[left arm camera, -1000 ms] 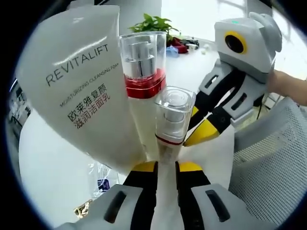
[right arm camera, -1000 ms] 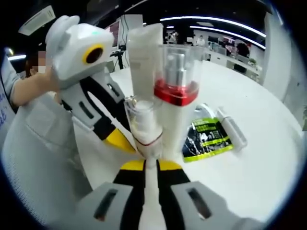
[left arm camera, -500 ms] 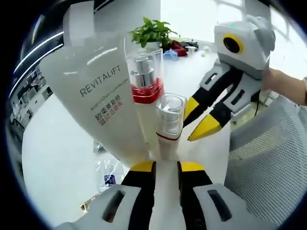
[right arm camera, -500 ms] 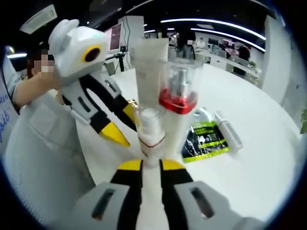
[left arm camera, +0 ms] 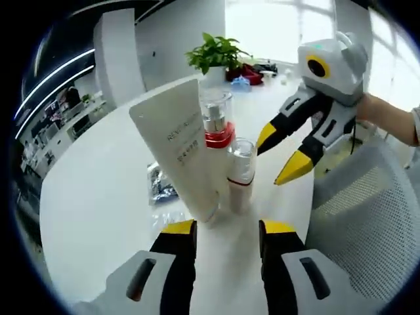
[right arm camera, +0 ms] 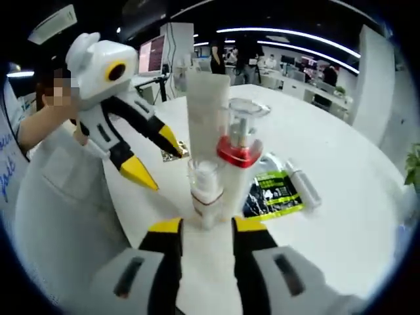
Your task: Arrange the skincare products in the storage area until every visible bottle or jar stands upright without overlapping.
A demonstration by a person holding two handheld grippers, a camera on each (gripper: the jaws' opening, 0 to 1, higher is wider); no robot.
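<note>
Now that both pairs of tongs have let go and drawn back, we see the small clear-capped white pump bottle with a thin red ring (left arm camera: pixel 241 172) standing upright on its own on the white round counter (left arm camera: pixel 92 216). A second ago both pairs were closed on its lower body; now the left tongs (left arm camera: pixel 227 230) and the right tongs (right arm camera: pixel 206 228) gape open and empty, their yellow tips on either side of bare counter just short of the bottle.

Just behind the small bottle stand the taller white pump bottle with a clear cap and broad red collar (left arm camera: pixel 216 128) and the large white squeeze tube with grey lettering (left arm camera: pixel 178 152), cap down and leaning. From the left gripper view the tube seems to touch the tall bottle; we cannot tell for sure.

Beyond them a green-and-black sachet (right arm camera: pixel 272 192) lies flat on the counter.

We judge the small bottle placed, though the three stand tightly grouped and the leaning tube may need straightening.
</note>
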